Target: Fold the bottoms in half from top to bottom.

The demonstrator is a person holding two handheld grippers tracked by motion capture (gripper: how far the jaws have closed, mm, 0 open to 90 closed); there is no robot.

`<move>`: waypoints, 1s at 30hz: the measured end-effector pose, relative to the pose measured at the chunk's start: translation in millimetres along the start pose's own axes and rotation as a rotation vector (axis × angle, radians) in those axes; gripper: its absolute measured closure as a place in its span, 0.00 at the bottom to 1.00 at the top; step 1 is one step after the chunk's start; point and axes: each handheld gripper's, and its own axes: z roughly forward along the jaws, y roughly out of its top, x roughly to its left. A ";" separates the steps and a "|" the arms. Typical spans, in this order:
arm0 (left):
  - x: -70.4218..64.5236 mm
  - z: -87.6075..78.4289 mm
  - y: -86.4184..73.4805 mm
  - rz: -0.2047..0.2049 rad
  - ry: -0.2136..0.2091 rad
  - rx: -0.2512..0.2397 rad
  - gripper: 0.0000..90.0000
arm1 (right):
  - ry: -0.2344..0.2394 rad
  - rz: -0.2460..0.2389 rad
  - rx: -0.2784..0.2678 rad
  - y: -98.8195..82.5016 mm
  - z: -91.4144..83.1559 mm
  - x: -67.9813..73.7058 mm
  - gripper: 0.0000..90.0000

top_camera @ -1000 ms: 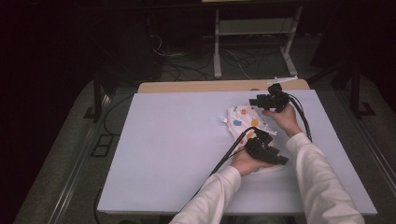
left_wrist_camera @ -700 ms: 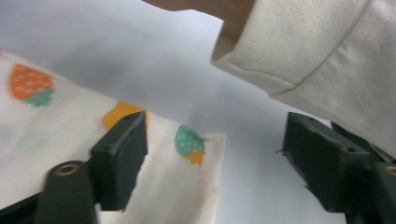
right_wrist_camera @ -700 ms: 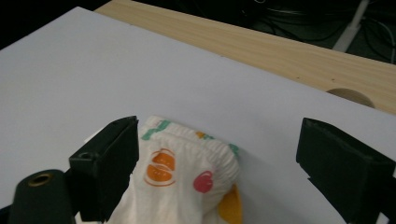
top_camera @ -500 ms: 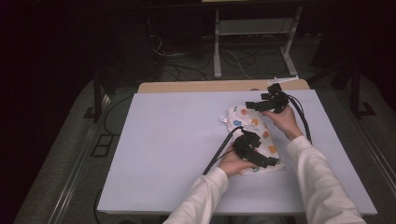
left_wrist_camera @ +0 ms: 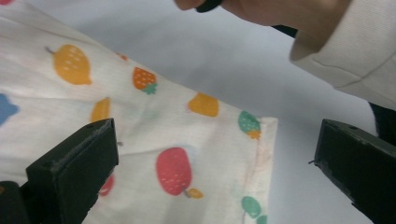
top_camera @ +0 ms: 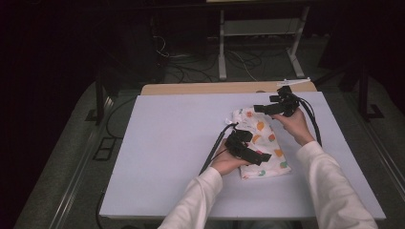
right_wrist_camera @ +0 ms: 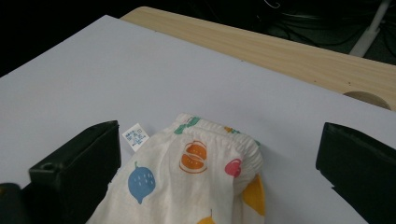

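Note:
A folded white garment (top_camera: 261,143) printed with coloured fruit lies flat on the white table, right of centre. Its elastic waistband (right_wrist_camera: 219,125) and small label (right_wrist_camera: 135,136) face the right gripper. My left gripper (top_camera: 260,156) hovers over the garment's near half, open, with a hemmed corner (left_wrist_camera: 261,128) between its wide jaws (left_wrist_camera: 215,140). My right gripper (top_camera: 260,109) is at the garment's far end. It is open too, with the waistband end lying between its jaws (right_wrist_camera: 219,144). Neither gripper holds anything.
The white table top (top_camera: 167,143) has bare room on its left half. A wooden board edge (right_wrist_camera: 280,46) runs along the far side. The right sleeve (left_wrist_camera: 355,46) crosses above the left gripper. Cables (top_camera: 215,148) trail from the left gripper toward the near edge.
My left gripper has slid leftward across the garment's near half. The right gripper has stayed almost still at the far end. The garment has not visibly moved.

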 end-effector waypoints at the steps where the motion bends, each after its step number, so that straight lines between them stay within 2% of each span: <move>1: 0.0 0.0 0.0 0.000 0.000 0.000 0.00 | 0.001 -0.001 0.001 -0.5 -0.7 -0.4 0.00; 5: 6.2 -6.1 1.7 0.010 0.023 -0.004 0.00 | 0.002 0.006 0.004 -3.8 -2.3 -2.6 0.00; 7: 10.2 -12.0 3.5 0.030 0.032 -0.014 0.00 | -0.003 0.008 0.007 -5.6 -3.4 -4.0 0.00; 18: 23.6 -28.8 16.0 0.052 0.066 -0.025 0.00 | -0.009 0.038 -0.002 -13.5 -11.7 -14.2 0.00; 26: 38.9 -34.7 23.1 0.057 0.073 -0.032 0.00 | 0.006 0.056 0.009 -17.7 -12.2 -18.2 0.00; 27: 44.2 -36.4 25.8 0.050 0.079 -0.039 0.00 | 0.007 0.058 0.017 -19.0 -11.6 -18.8 0.00; 30: 49.4 -37.9 28.6 0.042 0.086 -0.040 0.00 | 0.007 0.067 0.024 -21.5 -10.5 -21.1 0.00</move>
